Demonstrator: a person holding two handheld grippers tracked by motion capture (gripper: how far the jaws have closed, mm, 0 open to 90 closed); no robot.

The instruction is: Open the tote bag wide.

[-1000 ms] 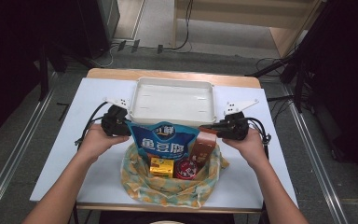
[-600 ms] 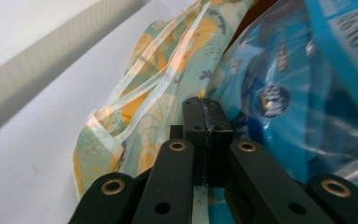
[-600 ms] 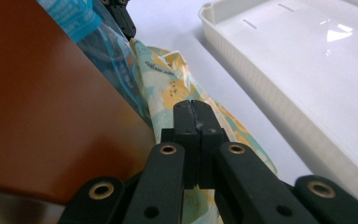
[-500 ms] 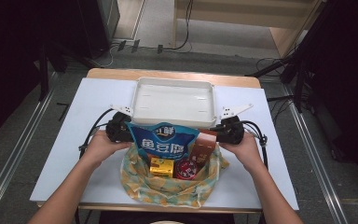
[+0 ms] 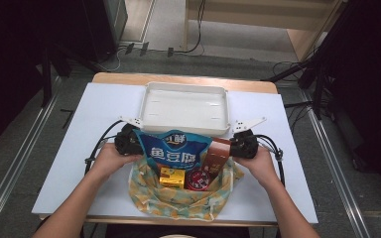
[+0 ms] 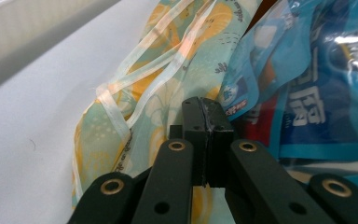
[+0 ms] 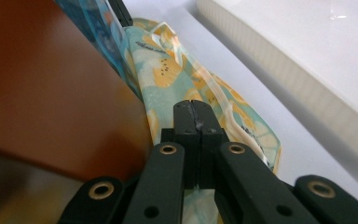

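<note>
Gripping bag (image 5: pixel 178 198) at both sides. Left gripper (image 6: pixel 207 114) and right gripper (image 7: pixel 193 116) fingers clamped on cloth. Snacks (image 5: pixel 173 151) inside, tray (image 5: pixel 186 106) behind.

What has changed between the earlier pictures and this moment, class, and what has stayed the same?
Both hands have sunk toward the table: the left gripper and right gripper, each shut on the rim of the patterned cloth bag, have lowered the bag, so the blue snack packet now sits lower against the white tray. Nothing was released. The tray, the brown box and the other snacks in the bag kept their places.
</note>
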